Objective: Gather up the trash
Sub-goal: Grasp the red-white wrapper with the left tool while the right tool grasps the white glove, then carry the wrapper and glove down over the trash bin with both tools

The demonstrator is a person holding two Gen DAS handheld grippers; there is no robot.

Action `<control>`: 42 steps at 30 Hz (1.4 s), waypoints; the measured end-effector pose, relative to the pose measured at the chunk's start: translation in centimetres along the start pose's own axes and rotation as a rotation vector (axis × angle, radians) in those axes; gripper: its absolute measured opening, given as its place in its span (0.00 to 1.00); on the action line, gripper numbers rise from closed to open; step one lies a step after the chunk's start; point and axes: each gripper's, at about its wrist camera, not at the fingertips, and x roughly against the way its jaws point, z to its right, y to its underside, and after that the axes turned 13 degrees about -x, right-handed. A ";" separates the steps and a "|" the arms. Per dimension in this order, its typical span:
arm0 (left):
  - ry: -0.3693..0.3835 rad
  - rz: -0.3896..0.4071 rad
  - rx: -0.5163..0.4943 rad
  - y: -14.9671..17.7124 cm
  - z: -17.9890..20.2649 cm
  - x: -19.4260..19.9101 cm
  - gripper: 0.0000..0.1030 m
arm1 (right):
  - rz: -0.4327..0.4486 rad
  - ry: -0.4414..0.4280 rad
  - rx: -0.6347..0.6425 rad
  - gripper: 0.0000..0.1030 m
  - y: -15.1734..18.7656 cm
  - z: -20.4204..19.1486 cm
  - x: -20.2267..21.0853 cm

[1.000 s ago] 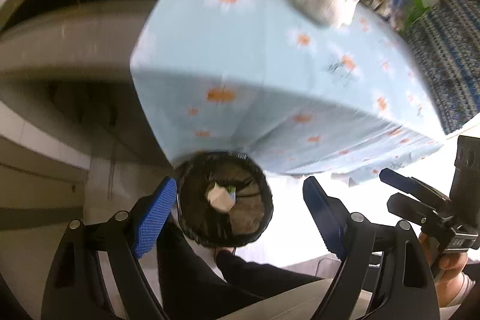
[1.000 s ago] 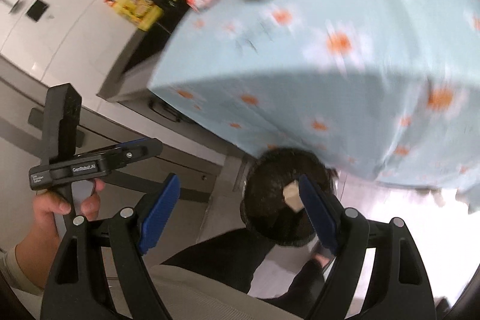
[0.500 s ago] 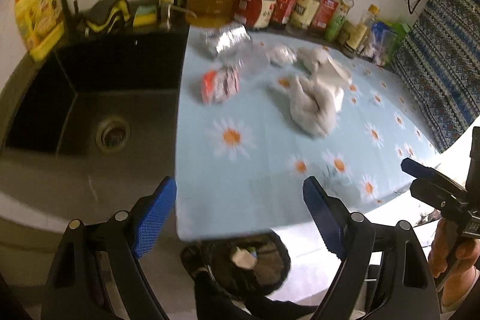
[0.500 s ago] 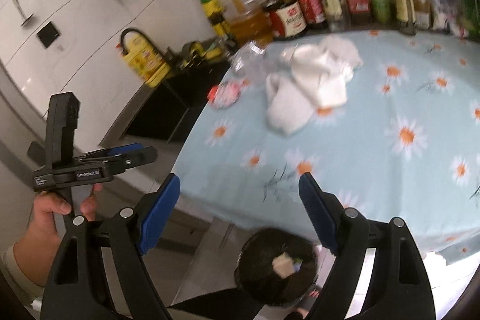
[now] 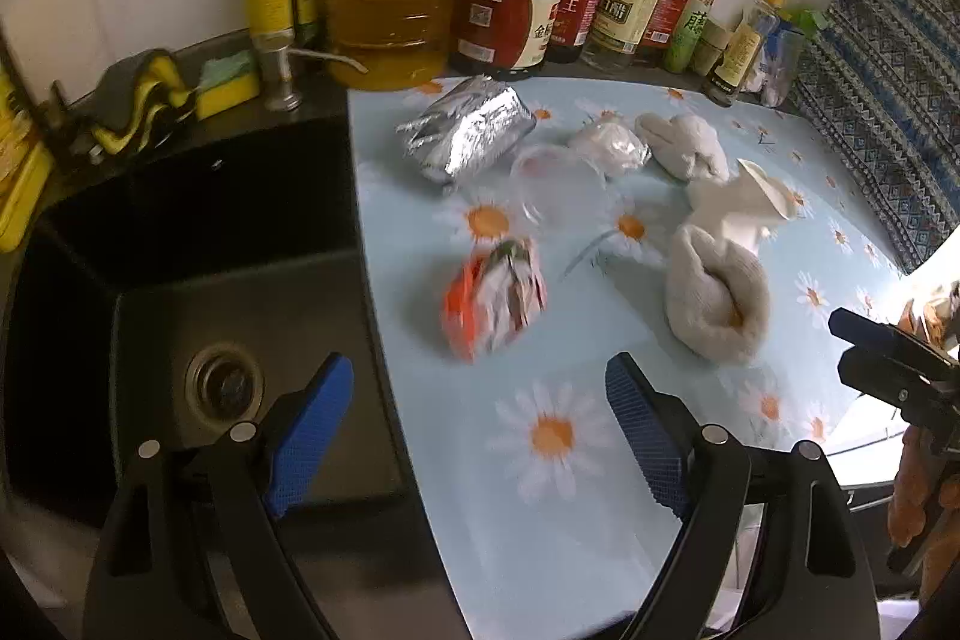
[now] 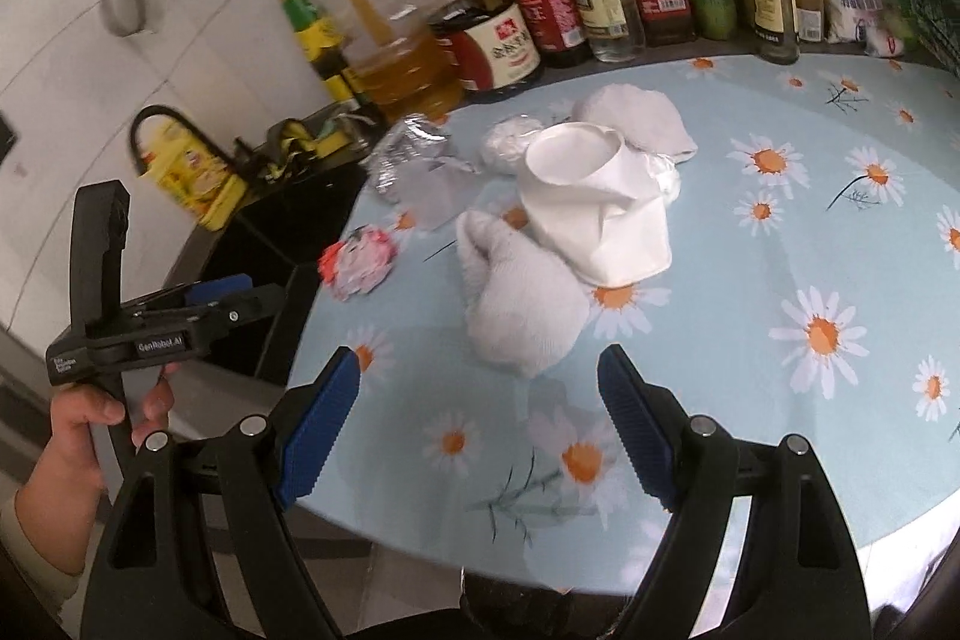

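Both grippers empty, fingers apart, above the table (image 5: 600, 520) w/ daisy cloth. Left gripper (image 5: 480, 436) near the sink (image 5: 180, 292), red wrapper (image 5: 495, 301) just ahead. Right gripper (image 6: 480, 424) faces white sock (image 6: 522, 304); crushed paper cup (image 6: 600, 202) touching behind it.

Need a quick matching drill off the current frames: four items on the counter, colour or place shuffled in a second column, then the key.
Things:
1. snack wrapper
2. foil packet
3. paper cup
4. sponge

Descriptions:
A. silver, near the oil jug
B. yellow and green, behind the sink
C. white, crushed, on its side
D. orange-red, crumpled, near the sink edge

Pairs: 1-D, 2-A, 3-C, 4-B
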 end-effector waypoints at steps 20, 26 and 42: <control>0.097 -0.074 -0.222 -3.0 -0.9 -7.5 0.48 | -0.045 0.170 -0.116 0.43 -1.8 0.2 -6.9; 0.103 -0.056 -0.231 -2.8 -0.9 -7.5 0.45 | -0.050 0.171 -0.137 0.33 -1.3 0.9 -7.3; 0.088 -0.034 -0.180 -2.0 -0.8 -5.7 0.45 | -0.017 0.141 -0.136 0.20 0.1 0.7 -5.0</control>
